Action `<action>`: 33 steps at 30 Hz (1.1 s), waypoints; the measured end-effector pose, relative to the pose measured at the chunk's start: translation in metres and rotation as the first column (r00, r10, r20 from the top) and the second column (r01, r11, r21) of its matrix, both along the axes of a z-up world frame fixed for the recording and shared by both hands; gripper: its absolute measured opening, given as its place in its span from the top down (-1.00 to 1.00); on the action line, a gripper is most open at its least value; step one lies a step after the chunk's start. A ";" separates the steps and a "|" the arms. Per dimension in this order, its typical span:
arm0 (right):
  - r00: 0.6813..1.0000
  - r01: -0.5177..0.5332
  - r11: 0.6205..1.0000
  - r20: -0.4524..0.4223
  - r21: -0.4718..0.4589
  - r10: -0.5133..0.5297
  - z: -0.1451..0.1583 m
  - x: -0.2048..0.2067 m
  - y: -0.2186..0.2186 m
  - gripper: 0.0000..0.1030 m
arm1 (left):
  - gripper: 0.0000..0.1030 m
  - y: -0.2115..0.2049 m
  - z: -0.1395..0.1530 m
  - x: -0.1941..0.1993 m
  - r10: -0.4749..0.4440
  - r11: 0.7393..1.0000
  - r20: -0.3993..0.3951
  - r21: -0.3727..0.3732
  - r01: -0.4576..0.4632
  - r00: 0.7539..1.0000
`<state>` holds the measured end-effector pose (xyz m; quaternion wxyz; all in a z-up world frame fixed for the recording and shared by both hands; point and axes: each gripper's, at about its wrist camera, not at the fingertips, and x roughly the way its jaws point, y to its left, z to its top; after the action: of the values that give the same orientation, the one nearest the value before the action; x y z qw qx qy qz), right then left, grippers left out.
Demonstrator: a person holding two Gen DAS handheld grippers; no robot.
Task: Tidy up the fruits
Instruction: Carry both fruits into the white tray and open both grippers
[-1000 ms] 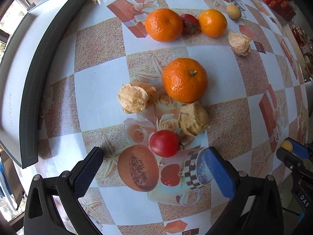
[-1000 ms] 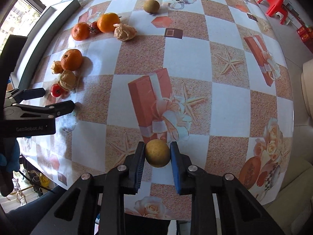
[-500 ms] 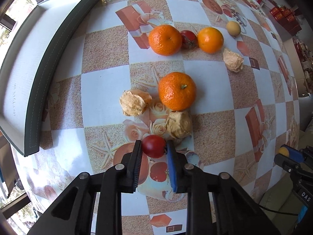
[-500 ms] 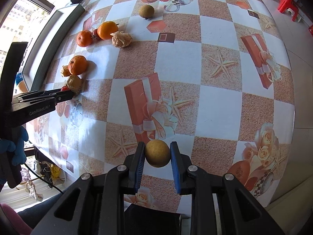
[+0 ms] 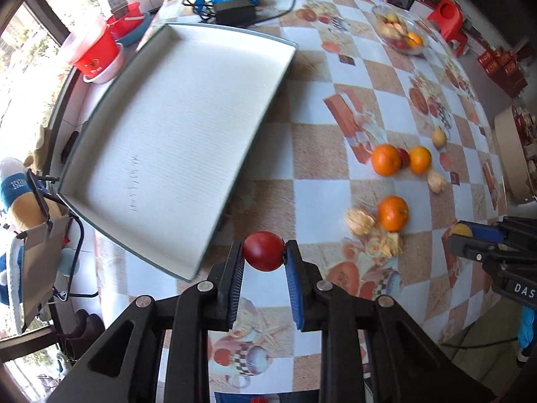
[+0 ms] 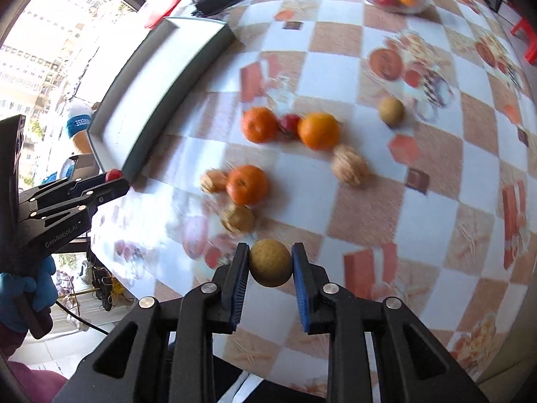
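The left gripper (image 5: 264, 256) is clamped on a small, smooth, glossy red tomato (image 5: 264, 251), held above the counter (image 5: 322, 201) just off the near corner of the empty white tray (image 5: 174, 134) with its grey-green rim. The right gripper (image 6: 270, 263) is closed on a round, matte, yellow-brown fruit (image 6: 270, 262) with a finely speckled skin, held above the patterned cloth. On the counter lie three bright orange tangerines (image 5: 392, 213), one showing its green stem end, a second red tomato (image 5: 403, 156) wedged between two of them, three papery beige husked fruits (image 5: 359, 221) and another yellow-brown fruit (image 5: 438, 137). A clear bowl of fruit (image 5: 401, 35) stands at the far end.
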<state>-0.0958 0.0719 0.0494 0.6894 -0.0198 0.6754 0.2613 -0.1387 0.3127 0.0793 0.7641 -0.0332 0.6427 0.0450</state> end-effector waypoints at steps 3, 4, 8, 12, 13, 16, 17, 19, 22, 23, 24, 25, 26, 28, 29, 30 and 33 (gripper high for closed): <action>0.998 -0.060 0.997 0.008 0.052 0.060 0.006 0.018 0.057 0.48 | 0.48 0.035 -0.003 0.020 0.064 0.996 0.028 0.061 -0.066 0.998; 0.997 -0.074 0.995 0.004 0.070 0.074 0.007 0.023 0.075 0.48 | 0.48 0.047 -0.008 0.026 0.083 0.994 0.029 0.072 -0.085 0.996; 0.991 -0.134 0.986 0.003 0.095 0.135 0.002 0.039 0.146 0.48 | 0.48 0.092 -0.032 0.036 0.133 0.984 -0.007 0.124 -0.131 0.991; 0.986 -0.160 0.981 -0.024 0.107 0.163 -0.015 0.049 0.203 0.48 | 0.48 0.118 -0.059 0.040 0.154 0.979 -0.058 0.145 -0.144 0.986; 0.986 -0.156 0.981 -0.034 0.114 0.161 -0.019 0.051 0.215 0.48 | 0.48 0.122 -0.066 0.040 0.156 0.979 -0.072 0.142 -0.145 0.985; 0.977 -0.185 0.978 -0.087 0.101 0.193 -0.036 0.052 0.245 0.32 | 0.44 0.130 -0.076 0.036 0.175 0.979 -0.079 0.122 -0.165 0.981; 0.973 -0.208 0.975 -0.092 0.073 0.214 -0.041 0.050 0.253 0.08 | 0.42 0.130 -0.076 0.036 0.175 0.979 -0.077 0.121 -0.165 0.982; 0.966 -0.245 0.969 -0.081 0.029 0.246 -0.046 0.042 0.257 -0.11 | 0.26 0.133 -0.075 0.033 0.179 0.980 -0.093 0.105 -0.169 0.979; 0.944 -0.320 0.947 -0.085 -0.012 0.318 -0.048 0.032 0.258 -0.11 | 0.20 0.125 -0.077 0.026 0.146 0.988 -0.123 0.069 -0.139 0.982; 0.928 -0.369 0.928 -0.080 -0.046 0.365 -0.049 0.026 0.259 -0.11 | 0.19 0.121 -0.078 0.023 0.134 0.990 -0.129 0.062 -0.127 0.983; 0.907 -0.419 0.904 -0.070 -0.082 0.414 -0.050 0.018 0.260 -0.11 | 0.17 0.115 -0.078 0.019 0.127 0.991 -0.140 0.056 -0.120 0.982; 0.885 -0.466 0.877 -0.060 -0.115 0.463 -0.051 0.009 0.260 -0.11 | 0.16 0.109 -0.079 0.014 0.121 0.992 -0.153 0.045 -0.116 0.981; 0.856 -0.516 0.844 -0.055 -0.144 0.514 -0.051 0.000 0.259 -0.11 | 0.16 0.104 -0.079 0.008 0.118 0.993 -0.164 0.031 -0.114 0.979; 0.806 -0.589 0.789 -0.054 -0.176 0.589 -0.053 -0.015 0.253 -0.11 | 0.08 0.089 -0.082 -0.009 0.109 0.994 -0.186 0.008 -0.109 0.977; 0.782 -0.619 0.763 -0.057 -0.187 0.621 -0.053 -0.022 0.249 -0.11 | 0.07 0.080 -0.084 -0.018 0.099 0.995 -0.197 0.001 -0.100 0.975; 0.765 -0.640 0.745 -0.065 -0.190 0.641 -0.054 -0.027 0.245 -0.11 | 0.02 0.073 -0.085 -0.028 0.096 0.995 -0.205 -0.014 -0.101 0.974; 0.771 -0.635 0.753 -0.076 -0.172 0.633 -0.050 -0.031 0.223 -0.11 | -0.04 0.051 -0.089 -0.051 0.071 0.996 -0.232 -0.045 -0.083 0.970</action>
<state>-0.1268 0.2953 -0.0001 0.5506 -0.3105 0.6547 0.4146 -0.1898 0.3633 -0.0093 0.6808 -0.0734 0.7263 0.0607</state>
